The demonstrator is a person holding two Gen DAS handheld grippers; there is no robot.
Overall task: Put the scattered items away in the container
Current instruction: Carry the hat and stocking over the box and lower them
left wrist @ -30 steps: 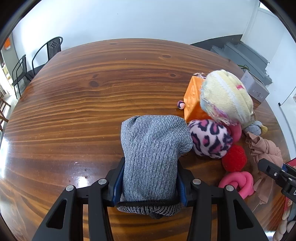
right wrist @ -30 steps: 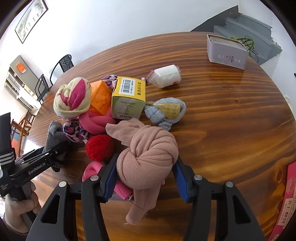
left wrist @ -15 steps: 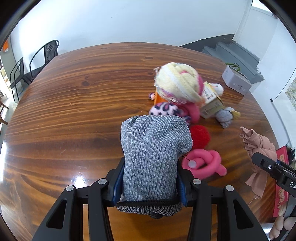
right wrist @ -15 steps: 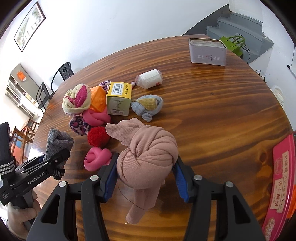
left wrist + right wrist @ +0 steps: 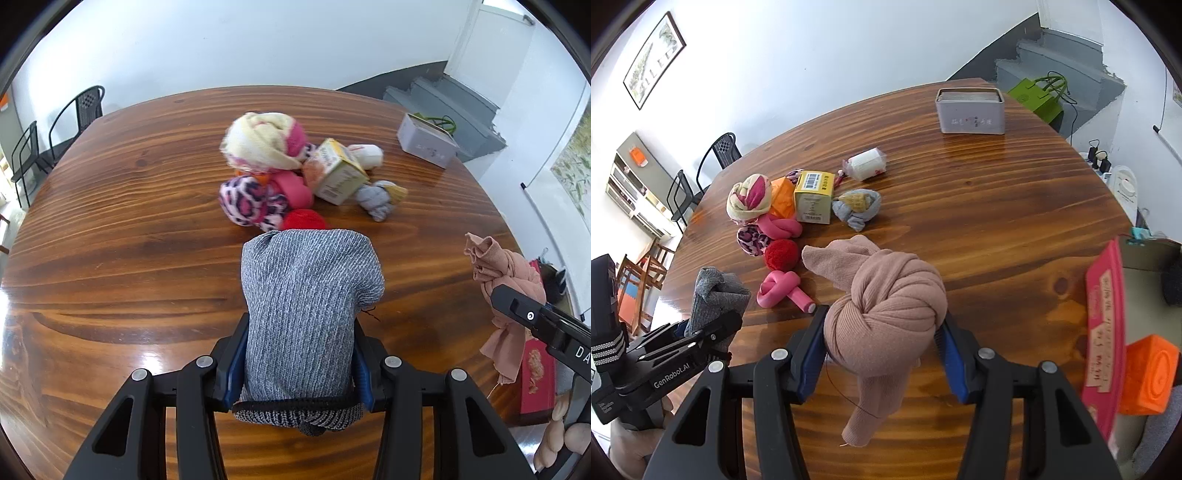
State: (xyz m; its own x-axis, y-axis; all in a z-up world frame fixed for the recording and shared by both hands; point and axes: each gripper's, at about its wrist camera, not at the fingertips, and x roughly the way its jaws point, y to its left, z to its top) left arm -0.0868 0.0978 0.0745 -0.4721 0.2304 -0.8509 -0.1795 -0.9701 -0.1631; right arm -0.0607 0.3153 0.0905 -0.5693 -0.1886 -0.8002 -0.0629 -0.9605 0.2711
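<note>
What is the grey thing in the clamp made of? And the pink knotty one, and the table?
The grey bundle looks like knitted fabric: ribbed, speckled yarn, probably a rolled sock. The pink knot looks like soft, fine-ribbed stretchy cloth, tied on itself. The table looks like wood, with grain and knots, and a glossy varnish that reflects light.

Desk (image 5: pixel 997 206): varnished wood, glossy, strong grain, reflecting light. Grey sock bundle (image 5: pixel 310 314): ribbed knit cloth, matt. Knotted tan sock (image 5: pixel 886 317): fine ribbed cloth, matt. Red ball (image 5: pixel 781 254): fuzzy, matt. Leopard-print bundle (image 5: pixel 247 201): plush cloth. Yellow box (image 5: pixel 812 197): printed cardboard. Grey tin (image 5: pixel 971 114): smooth, satin metal. Hand-held gripper bodies: matt black plastic with 2 blue pads each.
</note>
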